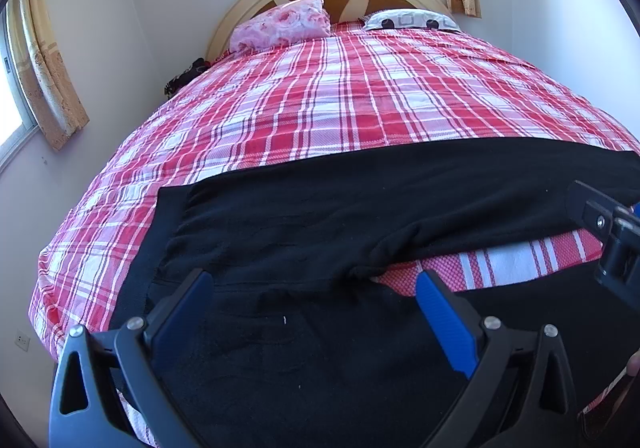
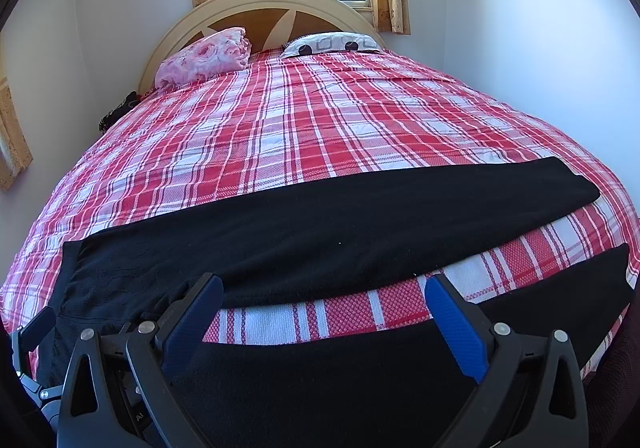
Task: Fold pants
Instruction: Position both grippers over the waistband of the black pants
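Pants [image 1: 320, 208] are black, spread flat across the near end of the bed [image 1: 340, 96], waistband to the left, legs running right. The two legs lie apart, with a strip of plaid cover showing between them from the crotch [image 1: 360, 270] out to the cuffs. Nothing folded yet, as far as we can judge: we're at the first step, leg onto leg.

Left gripper [image 1: 314, 328] hovers over the seat area near the waistband, jaws wide, nothing in them. Right gripper [image 2: 324, 328] hovers over the near leg [image 2: 340, 388] and the gap, jaws wide too, empty. We can't tell whether either touches the cloth. In the left view the right gripper shows at the right edge, over the legs.

Next move, our read:
- Left pinches the near waistband edge, right pinches the near leg further toward the cuff.
- Both lift together and carry the near leg over onto the far leg [image 2: 360, 216], edges matched.
- Fabric looks soft and fleecy, so bite only one leg's thickness; the crotch bunch may drag.
- Near cuff sits at the bed's right edge [image 2: 624, 260]; watch it doesn't slip off.
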A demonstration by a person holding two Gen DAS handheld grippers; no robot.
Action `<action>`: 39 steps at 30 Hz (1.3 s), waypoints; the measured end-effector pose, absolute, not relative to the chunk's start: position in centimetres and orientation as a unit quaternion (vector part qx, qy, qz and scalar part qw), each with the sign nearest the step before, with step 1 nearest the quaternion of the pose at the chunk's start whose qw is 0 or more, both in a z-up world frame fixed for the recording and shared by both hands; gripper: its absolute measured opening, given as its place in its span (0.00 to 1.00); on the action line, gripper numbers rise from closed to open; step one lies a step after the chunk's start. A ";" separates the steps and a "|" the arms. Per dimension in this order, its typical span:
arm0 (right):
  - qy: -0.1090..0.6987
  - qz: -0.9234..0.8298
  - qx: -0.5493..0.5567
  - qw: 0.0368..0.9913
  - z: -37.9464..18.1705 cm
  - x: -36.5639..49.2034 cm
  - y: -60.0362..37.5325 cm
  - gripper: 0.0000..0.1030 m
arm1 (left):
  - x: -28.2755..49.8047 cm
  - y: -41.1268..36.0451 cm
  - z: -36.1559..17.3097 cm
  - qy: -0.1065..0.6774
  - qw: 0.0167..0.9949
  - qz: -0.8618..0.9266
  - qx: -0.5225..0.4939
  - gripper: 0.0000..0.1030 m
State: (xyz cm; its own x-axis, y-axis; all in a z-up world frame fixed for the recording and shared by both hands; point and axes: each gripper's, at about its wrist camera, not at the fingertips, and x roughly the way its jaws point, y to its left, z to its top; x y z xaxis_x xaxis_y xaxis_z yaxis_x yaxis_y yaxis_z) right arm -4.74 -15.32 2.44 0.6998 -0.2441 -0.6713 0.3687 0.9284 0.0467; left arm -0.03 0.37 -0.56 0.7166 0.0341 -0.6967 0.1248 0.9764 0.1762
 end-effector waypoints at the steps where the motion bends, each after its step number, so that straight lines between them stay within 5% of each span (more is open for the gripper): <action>1: 0.349 -0.167 0.089 0.918 2.5 -4.8 -15.3 0.99 | 0.0 0.4 -0.6 0.375 0.920 -0.025 0.105 1.00; 39: 0.355 -0.167 0.084 0.916 2.4 -4.2 -15.3 0.99 | 0.7 1.0 -0.9 0.386 0.917 -0.029 0.095 1.00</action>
